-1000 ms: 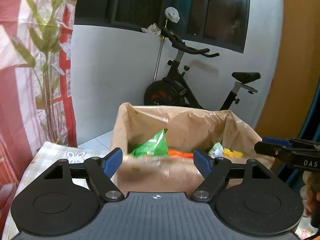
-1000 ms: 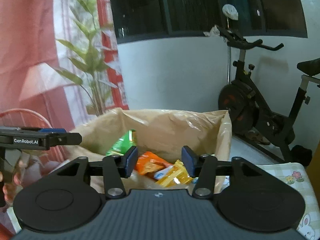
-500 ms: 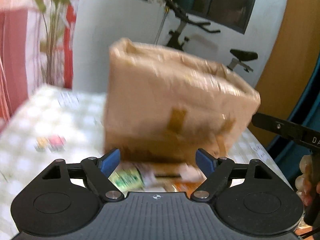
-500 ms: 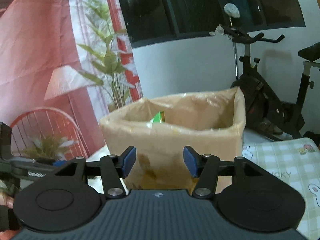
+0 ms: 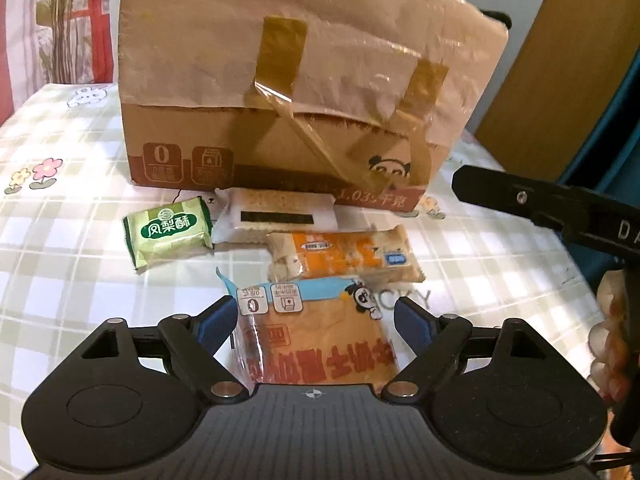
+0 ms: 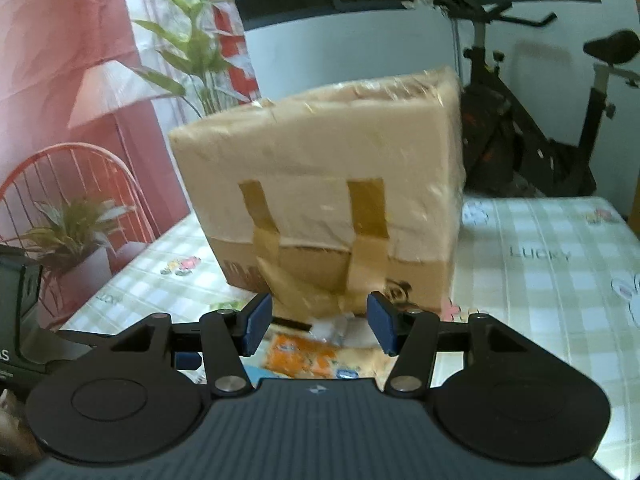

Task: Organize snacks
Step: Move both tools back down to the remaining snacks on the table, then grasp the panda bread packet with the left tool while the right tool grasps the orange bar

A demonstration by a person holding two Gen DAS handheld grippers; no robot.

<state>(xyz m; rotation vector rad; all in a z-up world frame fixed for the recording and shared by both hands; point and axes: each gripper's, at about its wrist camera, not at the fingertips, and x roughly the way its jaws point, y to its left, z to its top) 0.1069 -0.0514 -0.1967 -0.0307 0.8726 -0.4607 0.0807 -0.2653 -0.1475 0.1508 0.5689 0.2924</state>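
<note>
A checked tablecloth (image 5: 72, 240) is covering the table, a taped cardboard box (image 5: 304, 92) standing on it. The left gripper (image 5: 310, 322) is opening, its jaws straddling the near bread packet (image 5: 316, 340) without pressing. It should settle lower and centre before closing. The right gripper (image 6: 318, 322) is hanging part-spread, empty, above the orange packet (image 6: 300, 356).

The cardboard box (image 5: 304, 92) hides its inside in both views, and its top runs past the left wrist picture's edge. The blue-topped bread packet (image 5: 316, 340) is half covered by the gripper body. The orange packet (image 6: 304, 356) is blurred, its print unreadable
</note>
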